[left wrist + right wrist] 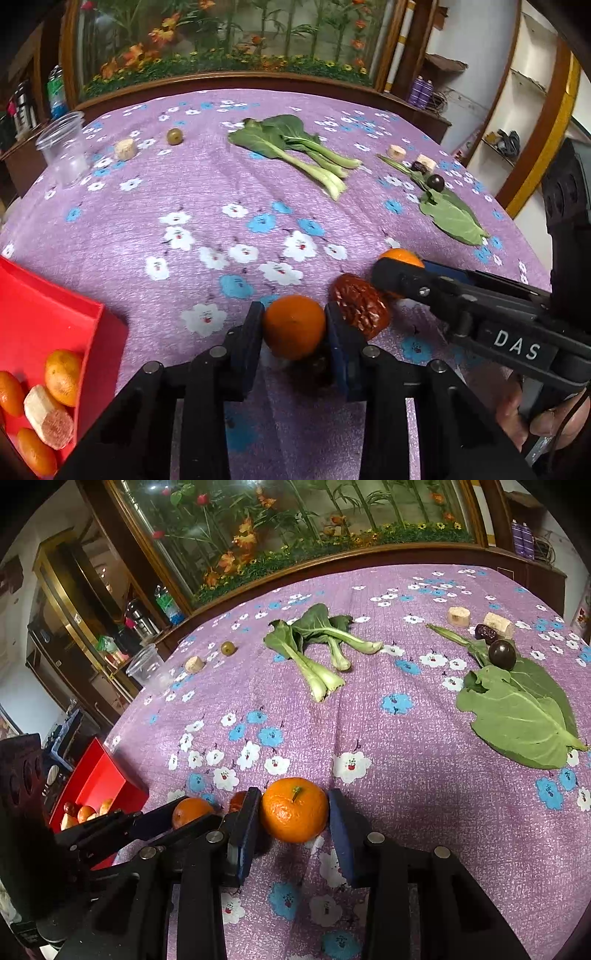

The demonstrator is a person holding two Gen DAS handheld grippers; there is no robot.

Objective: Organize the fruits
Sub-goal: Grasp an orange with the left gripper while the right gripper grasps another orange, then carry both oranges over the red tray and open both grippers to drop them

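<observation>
In the left wrist view my left gripper point(293, 319) is shut on a tangerine point(293, 328) that rests on the purple flowered cloth point(221, 206); both pads touch its sides. A wrinkled red date point(360, 310) lies just right of it. Further right, my right gripper point(406, 267) grips a second tangerine point(400, 256). The right wrist view shows that right gripper point(293, 801) shut on its stemmed tangerine point(293, 812), with the left gripper point(184, 818) and its tangerine point(190, 809) to the left. A red tray point(55, 314) at lower left holds tangerines and a banana piece.
Bok choy point(295, 147) lies mid-table and a big green leaf point(517, 716) at the right, with a dark round fruit point(502, 654), a date and banana pieces point(459, 616) near it. At far left stand a clear plastic cup point(64, 147), a banana piece and a green fruit point(174, 136).
</observation>
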